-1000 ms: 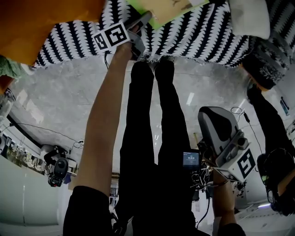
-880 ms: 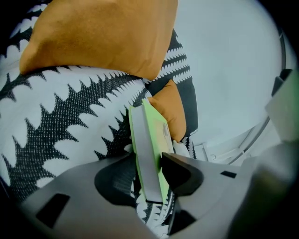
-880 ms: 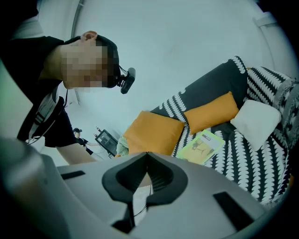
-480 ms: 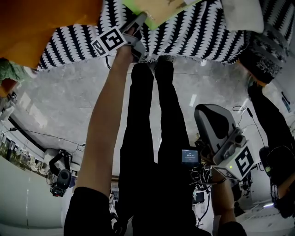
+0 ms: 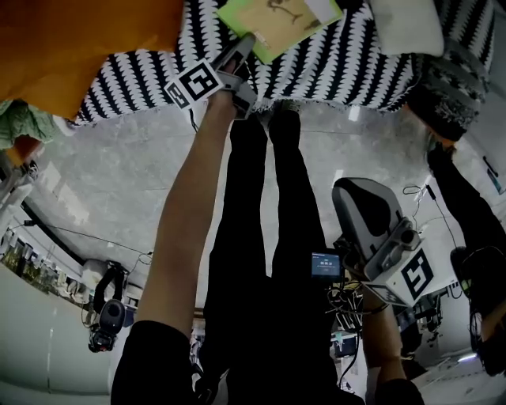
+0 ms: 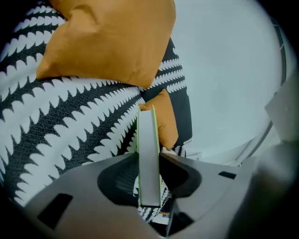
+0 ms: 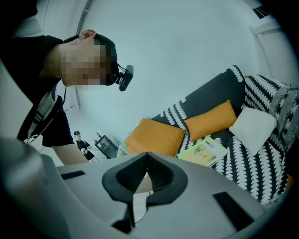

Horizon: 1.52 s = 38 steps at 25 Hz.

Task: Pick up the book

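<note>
My left gripper [image 5: 242, 49] has the book [image 5: 277, 20] between its jaws. They are closing on it, and in the left gripper view both pads sit against its covers, with the grey page edge running straight up the middle. So the jaws stand narrow, set to the thickness of the book and no wider.

What the lift turns on is how the book lies from that grip. I hold it by the near edge only. Its long axis runs on away from the jaws, along the line they point, out over the black-and-white zigzag throw of the sofa [image 5: 356, 55]. Nearly all of it hangs beyond the pads, between the orange cushion [image 5: 71, 39] and the white cushion [image 5: 407, 24]. I cannot tell whether its far end touches the throw.

I judge the pick-up as well under way: the grasp is made and the raising is what remains. The risk is droop, since a book held at one end may pivot or slide in the pads.

My right gripper [image 7: 147, 161] hangs low at my right side, well apart from the sofa. Its jaws are together with nothing between them. The left hand is by far the nearer.
</note>
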{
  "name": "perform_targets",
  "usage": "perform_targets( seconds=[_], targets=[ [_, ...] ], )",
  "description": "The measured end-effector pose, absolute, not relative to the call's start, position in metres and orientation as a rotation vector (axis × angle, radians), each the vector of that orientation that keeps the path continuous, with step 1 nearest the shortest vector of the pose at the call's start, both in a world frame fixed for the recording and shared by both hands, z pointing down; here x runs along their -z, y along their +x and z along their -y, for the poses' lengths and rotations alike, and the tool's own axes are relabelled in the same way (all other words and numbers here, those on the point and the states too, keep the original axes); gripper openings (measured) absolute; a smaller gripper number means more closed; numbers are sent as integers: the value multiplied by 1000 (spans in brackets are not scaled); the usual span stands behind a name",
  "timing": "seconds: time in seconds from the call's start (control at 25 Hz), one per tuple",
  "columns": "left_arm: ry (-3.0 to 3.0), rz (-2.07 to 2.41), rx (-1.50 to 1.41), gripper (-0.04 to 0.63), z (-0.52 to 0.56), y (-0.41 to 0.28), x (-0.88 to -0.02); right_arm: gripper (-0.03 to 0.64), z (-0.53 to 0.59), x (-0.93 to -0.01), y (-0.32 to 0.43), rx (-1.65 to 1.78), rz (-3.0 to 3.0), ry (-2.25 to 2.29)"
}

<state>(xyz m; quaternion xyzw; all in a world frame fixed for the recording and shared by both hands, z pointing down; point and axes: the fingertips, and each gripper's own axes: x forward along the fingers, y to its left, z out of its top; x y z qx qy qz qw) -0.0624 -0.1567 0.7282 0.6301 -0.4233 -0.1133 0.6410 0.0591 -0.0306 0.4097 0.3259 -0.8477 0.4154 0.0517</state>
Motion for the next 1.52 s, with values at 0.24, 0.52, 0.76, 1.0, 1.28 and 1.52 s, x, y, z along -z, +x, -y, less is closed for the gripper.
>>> perform_targets(
  seconds=[0.24,0.52,0.76,1.0,1.28,1.52],
  targets=[
    [1394,952,317,146,153,-60,-708,17,32,-394,63,-1237,2591,1021],
    [1364,948,377,146,143,-53,-694,17,28,-386,80,-1205,2608,1060],
    [1367,949,440,146,159,-49,-632,17,36,-344,84,-1145,2643,1065],
    [1376,943,452,146,160,-47,-576,17,40,-308,76,-1064,2697,1077],
    [1429,932,502,146,169,-14,-484,17,53,-262,95,-940,2768,1096],
    [1429,900,577,146,166,-5,-417,17,58,-230,74,-873,2826,1055]
  ],
)
